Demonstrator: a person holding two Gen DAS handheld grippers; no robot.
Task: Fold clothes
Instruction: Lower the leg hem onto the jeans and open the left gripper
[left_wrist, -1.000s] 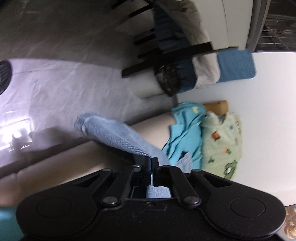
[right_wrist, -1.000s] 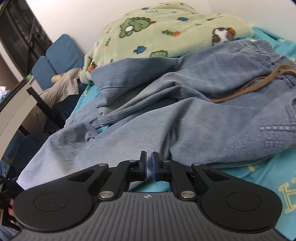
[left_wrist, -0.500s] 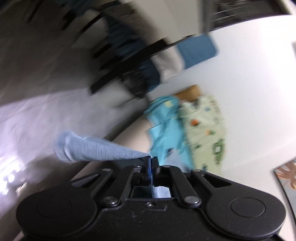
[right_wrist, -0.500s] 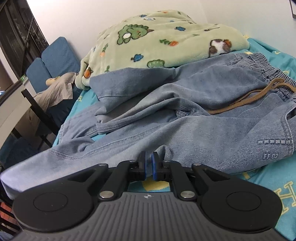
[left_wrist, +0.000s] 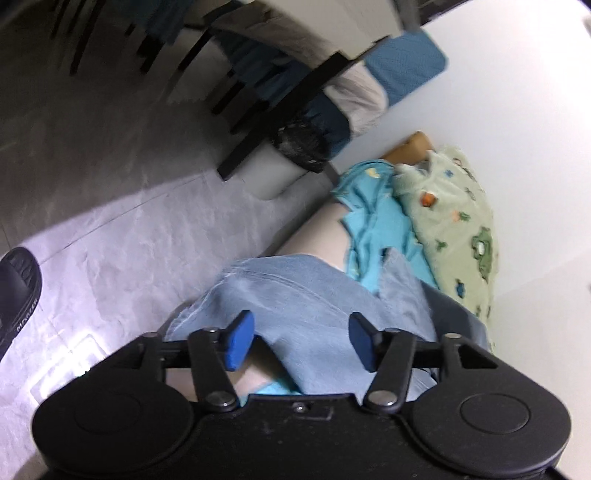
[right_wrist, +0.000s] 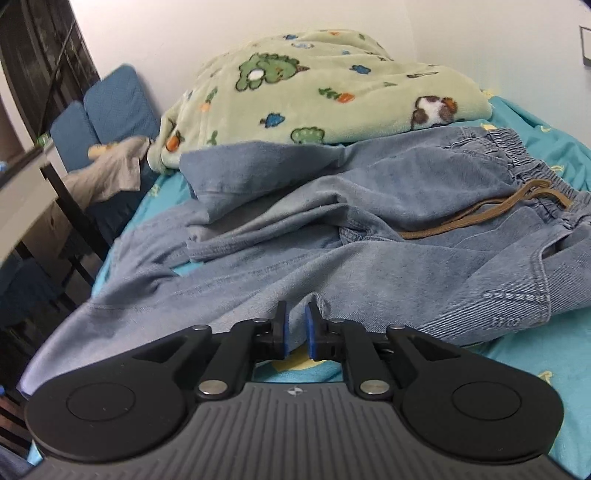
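- Left tongs now gape wide and hold nothing; a second ago I had them pinched on a jeans leg, so that leg is released.
- Right tongs have eased to a narrow gap at the denim edge.
- Jeans lie rumpled on the bed.
- Lettering on the slipper is too blurred to read.

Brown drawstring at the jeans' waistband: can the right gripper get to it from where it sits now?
Probably yes. The drawstring lies exposed on top of the jeans, ahead and to the right of the right gripper. Only flat denim lies between; the green blanket sits farther back.
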